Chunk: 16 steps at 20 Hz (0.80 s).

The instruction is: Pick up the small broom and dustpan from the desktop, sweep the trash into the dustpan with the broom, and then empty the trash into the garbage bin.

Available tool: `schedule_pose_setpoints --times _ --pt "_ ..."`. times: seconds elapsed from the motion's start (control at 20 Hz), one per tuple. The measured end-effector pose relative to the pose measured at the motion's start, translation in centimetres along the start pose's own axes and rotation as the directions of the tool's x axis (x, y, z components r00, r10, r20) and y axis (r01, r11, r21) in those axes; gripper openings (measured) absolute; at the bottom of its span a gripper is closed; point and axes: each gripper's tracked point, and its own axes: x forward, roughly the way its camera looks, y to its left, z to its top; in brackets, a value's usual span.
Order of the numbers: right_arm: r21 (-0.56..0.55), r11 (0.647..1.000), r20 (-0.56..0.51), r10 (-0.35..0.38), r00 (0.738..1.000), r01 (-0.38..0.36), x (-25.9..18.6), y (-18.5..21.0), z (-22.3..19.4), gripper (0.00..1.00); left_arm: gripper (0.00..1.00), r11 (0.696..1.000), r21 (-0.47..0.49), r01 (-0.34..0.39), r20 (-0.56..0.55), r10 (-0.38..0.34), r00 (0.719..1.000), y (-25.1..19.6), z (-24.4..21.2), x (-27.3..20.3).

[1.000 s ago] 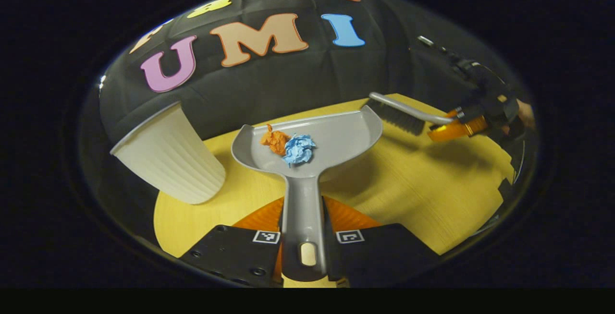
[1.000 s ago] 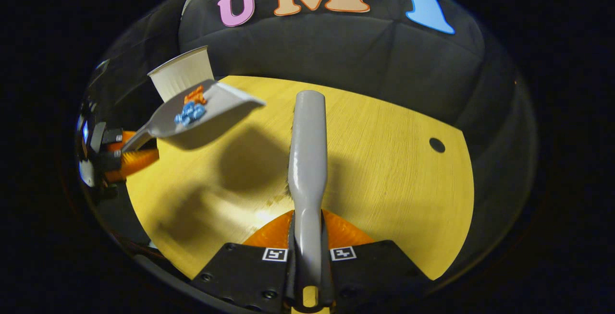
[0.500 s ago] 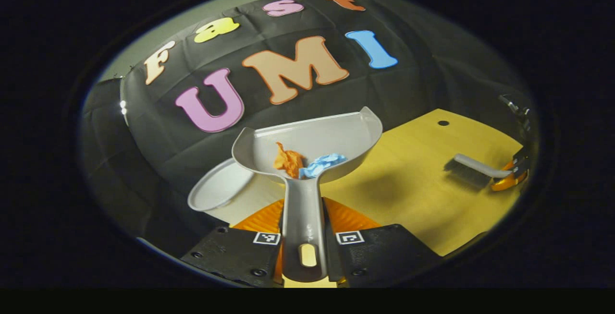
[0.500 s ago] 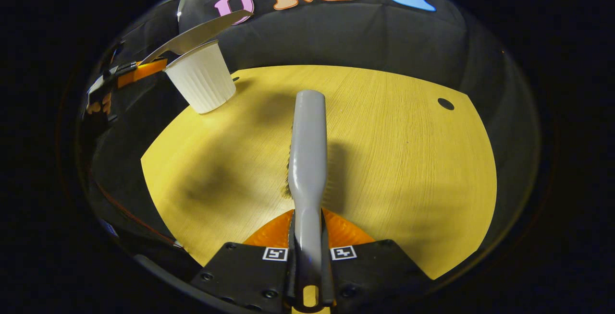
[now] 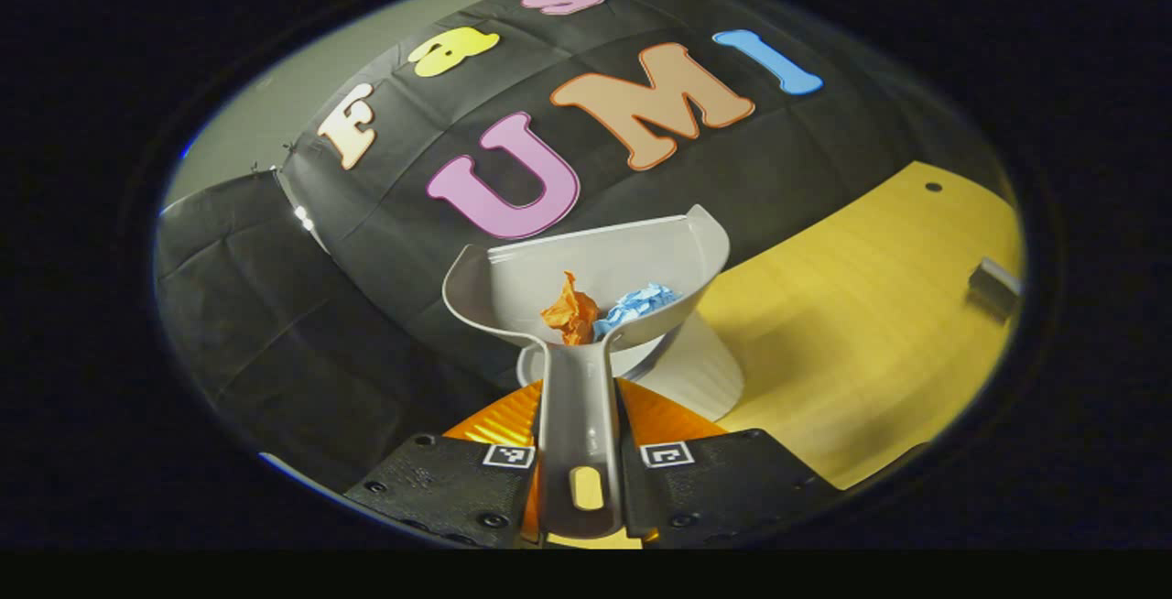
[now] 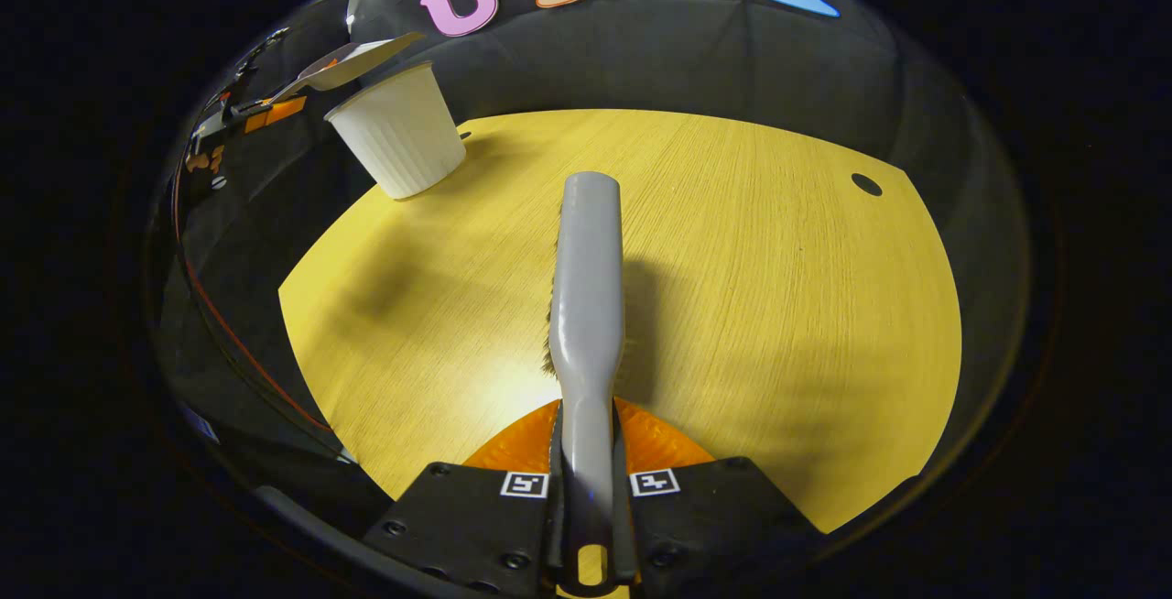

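Left gripper (image 5: 579, 466) clenched on dustpan (image 5: 586, 283) handle, pan above bin (image 6: 399, 139), paper scraps (image 5: 604, 308) inside. Right gripper (image 6: 586, 489) grasping broom (image 6: 586, 306), parked over surface (image 6: 778, 288).

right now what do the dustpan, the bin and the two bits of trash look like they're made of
The grey scoop-shaped dustpan looks like moulded plastic: smooth, with a soft sheen and rounded rim. The white ribbed garbage bin is probably matt plastic, judging by its even vertical ribs. The crumpled orange scrap and crumpled blue scrap look like paper, sharply creased.
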Motion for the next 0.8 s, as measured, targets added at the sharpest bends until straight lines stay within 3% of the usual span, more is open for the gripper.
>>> schedule_pose_setpoints --times 0.3,0.45,0.6,0.7,0.8 --pt "-0.026 1.0 -0.036 0.009 0.999 -0.01 0.0 -0.3 -0.1 0.17 0.29 0.986 0.166 -0.034 -0.09 0.049 0.995 0.6 -1.3 0.1" --pt "-0.041 0.999 -0.055 0.006 0.998 -0.008 0.1 -0.4 -0.1 0.17 0.27 0.944 0.324 -0.066 -0.109 0.107 0.988 2.0 -2.5 0.3" --pt "-0.039 0.999 -0.065 0.01 0.998 -0.013 0.2 -0.5 0.0 0.17 0.28 0.847 0.523 -0.089 -0.096 0.163 0.982 3.6 -1.9 0.6" --pt "-0.05 0.999 -0.07 0.006 0.998 -0.01 0.3 -0.6 0.0 0.17 0.28 0.753 0.651 -0.096 -0.072 0.187 0.98 5.1 -0.4 1.4" --pt "-0.053 0.999 -0.071 0.006 0.997 -0.009 0.3 -0.6 0.0 0.17 0.27 0.639 0.763 -0.098 -0.058 0.218 0.974 6.2 0.3 1.9"
